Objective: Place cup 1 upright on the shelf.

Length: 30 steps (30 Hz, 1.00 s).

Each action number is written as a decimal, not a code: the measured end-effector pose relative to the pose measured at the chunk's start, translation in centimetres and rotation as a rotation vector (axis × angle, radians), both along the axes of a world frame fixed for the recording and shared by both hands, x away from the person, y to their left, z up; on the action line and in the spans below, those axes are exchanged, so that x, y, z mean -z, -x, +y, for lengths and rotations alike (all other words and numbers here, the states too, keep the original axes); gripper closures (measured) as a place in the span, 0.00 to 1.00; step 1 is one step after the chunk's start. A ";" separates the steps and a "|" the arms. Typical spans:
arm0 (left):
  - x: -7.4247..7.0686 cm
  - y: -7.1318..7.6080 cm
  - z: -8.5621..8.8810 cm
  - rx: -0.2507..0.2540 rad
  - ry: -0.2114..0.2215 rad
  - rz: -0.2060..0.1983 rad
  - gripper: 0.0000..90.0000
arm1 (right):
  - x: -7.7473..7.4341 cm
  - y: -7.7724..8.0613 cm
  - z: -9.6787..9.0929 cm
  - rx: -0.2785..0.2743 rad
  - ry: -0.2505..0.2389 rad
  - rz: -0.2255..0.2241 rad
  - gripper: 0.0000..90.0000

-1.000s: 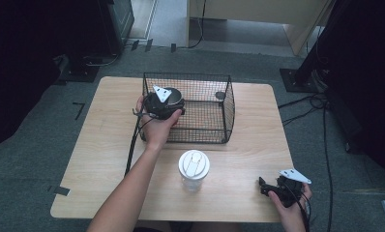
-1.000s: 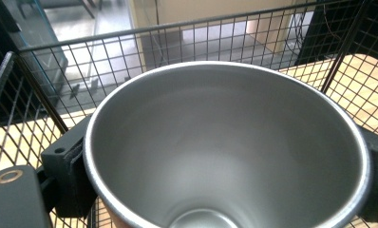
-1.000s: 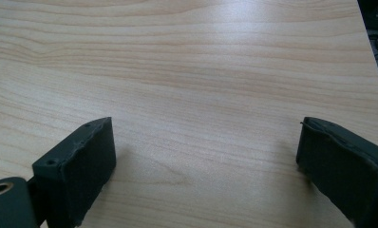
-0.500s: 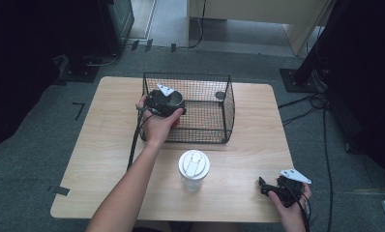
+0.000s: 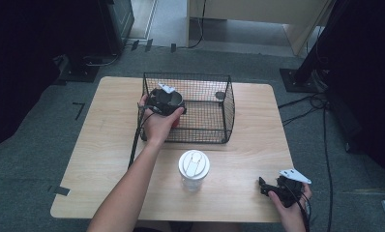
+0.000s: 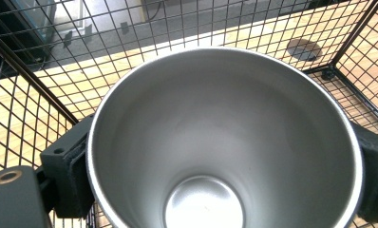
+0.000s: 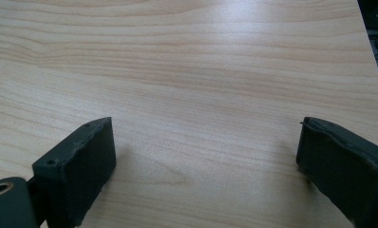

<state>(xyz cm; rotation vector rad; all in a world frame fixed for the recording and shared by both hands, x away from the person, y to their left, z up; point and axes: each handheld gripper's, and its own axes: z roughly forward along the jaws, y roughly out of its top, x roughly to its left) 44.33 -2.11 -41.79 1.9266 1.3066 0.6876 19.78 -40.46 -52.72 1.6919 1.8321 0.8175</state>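
Left gripper (image 5: pixel 165 101) clamps a steel cup (image 6: pixel 225 142) by its outer wall, inside the wire basket (image 5: pixel 214 116). Judged rigid, light, slippery: grip below the rim. Right gripper (image 7: pixel 206 166) rests with jaws spread, empty.

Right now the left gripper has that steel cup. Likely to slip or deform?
The steel cup looks rigid, so it probably won't deform. Its smooth, tapered wall could slide between the left gripper's jaws if the squeeze is light. It appears empty, so it is likely light.
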 end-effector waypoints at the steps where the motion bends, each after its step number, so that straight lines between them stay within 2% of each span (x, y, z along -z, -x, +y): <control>1: 0.0 0.0 0.0 0.001 0.002 0.004 0.08 | 0.0 0.0 0.0 0.000 0.000 0.000 0.07; 6: -0.1 0.0 0.2 -0.006 0.004 0.009 0.08 | 0.0 0.0 0.0 0.000 0.000 0.000 0.07; 10: -0.4 0.1 0.3 -0.026 0.019 -0.014 0.04 | 0.0 0.0 0.0 0.000 0.000 0.000 0.07; 17: -0.7 0.3 0.8 0.002 0.062 -0.025 0.02 | 0.0 0.0 0.0 0.000 0.000 0.000 0.06; 19: -1.1 0.7 0.7 0.021 0.082 -0.047 0.02 | 0.0 0.0 0.0 0.000 0.000 0.000 0.06; 26: -2.0 1.4 1.3 0.040 0.105 -0.061 0.02 | 0.0 -0.1 -0.1 -0.007 0.002 0.001 0.06; 27: -2.2 1.6 1.5 0.050 0.127 -0.057 0.02 | 0.0 -0.1 -0.1 -0.007 0.002 0.000 0.06; 28: -2.2 1.7 1.5 0.055 0.132 -0.057 0.02 | 0.0 -0.1 -0.1 -0.007 0.001 0.001 0.06; 30: -2.4 2.2 1.4 0.065 0.129 -0.067 0.02 | 0.0 -0.1 -0.1 -0.007 0.002 0.001 0.06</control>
